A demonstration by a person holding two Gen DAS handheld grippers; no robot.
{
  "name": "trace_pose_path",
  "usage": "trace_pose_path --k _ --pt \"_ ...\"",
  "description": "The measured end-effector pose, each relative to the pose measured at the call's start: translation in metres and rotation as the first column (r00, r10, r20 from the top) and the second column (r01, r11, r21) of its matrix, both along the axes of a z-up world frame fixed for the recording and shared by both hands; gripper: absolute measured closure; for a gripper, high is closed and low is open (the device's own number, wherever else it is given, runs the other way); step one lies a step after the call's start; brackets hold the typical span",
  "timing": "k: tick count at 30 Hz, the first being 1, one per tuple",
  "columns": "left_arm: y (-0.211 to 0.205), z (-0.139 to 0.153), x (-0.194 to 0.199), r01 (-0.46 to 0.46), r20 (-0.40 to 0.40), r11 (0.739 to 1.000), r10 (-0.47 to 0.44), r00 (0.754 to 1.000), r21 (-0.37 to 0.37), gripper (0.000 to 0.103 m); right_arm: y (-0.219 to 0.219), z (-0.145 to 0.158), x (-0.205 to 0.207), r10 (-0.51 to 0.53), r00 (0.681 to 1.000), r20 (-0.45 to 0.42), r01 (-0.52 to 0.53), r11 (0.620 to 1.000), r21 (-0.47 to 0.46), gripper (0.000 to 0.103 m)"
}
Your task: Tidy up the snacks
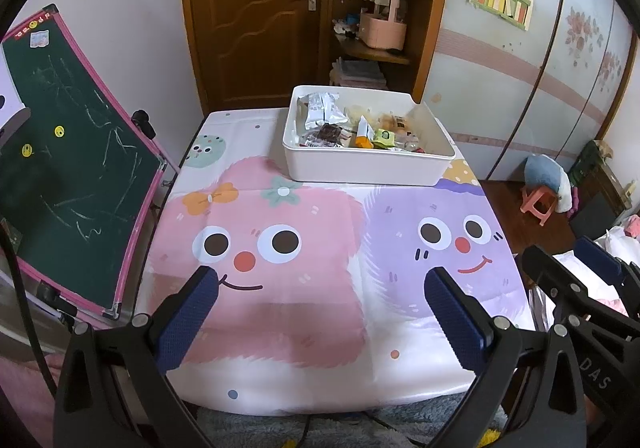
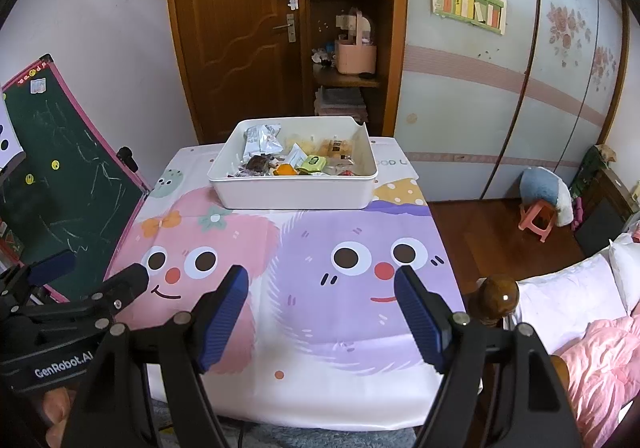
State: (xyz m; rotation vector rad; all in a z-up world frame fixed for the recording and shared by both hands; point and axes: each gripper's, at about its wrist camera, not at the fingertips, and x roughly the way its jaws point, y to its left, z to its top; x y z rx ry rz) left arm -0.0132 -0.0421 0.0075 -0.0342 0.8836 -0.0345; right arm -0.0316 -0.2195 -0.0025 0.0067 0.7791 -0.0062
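A white plastic bin (image 1: 366,168) with rounded corners and a slightly flared rim sits at the far end of the worktop (image 1: 280,368), which is covered by a cloth printed with a pink and a purple fuzzy cartoon face. The snacks (image 1: 344,128) lie loose inside the bin, heaped against one another: silver-grey foil packets (image 2: 260,140) with dark print at the far left corner, a dark brown wrapped piece (image 2: 258,164) near the front left, an orange wrapper (image 2: 286,169) and a small yellow-green packet (image 2: 313,163) around the middle, and clear-wrapped pale pastries (image 2: 336,148) toward the right. None of them rises above the rim in any clear way, and the small print on the wrappers is too fine to read.

The left gripper (image 1: 320,288) hangs over the near edge of the worktop, above the pink face, its jaws spread wide with nothing between the blue ribbed pads. The right gripper (image 2: 322,284) hangs just beside it over the purple face, jaws likewise spread and empty. Both are well apart from the bin, and the cloth between them and it is bare. A green chalkboard (image 1: 68,168) with a pink frame leans at the left of the worktop, and a brown wooden door (image 2: 236,36) stands behind the bin.
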Motion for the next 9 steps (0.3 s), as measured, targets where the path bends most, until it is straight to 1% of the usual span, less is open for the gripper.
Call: trace_pose_path --k 9 --pt "-0.0028 -0.0004 -0.0001 0.000 -0.002 1.000 0.000 1.000 0.008 0.001 0.0009 -0.0042 0.0016 -0.004 1.000 -0.010 0.004 1.000 0.003 0.027"
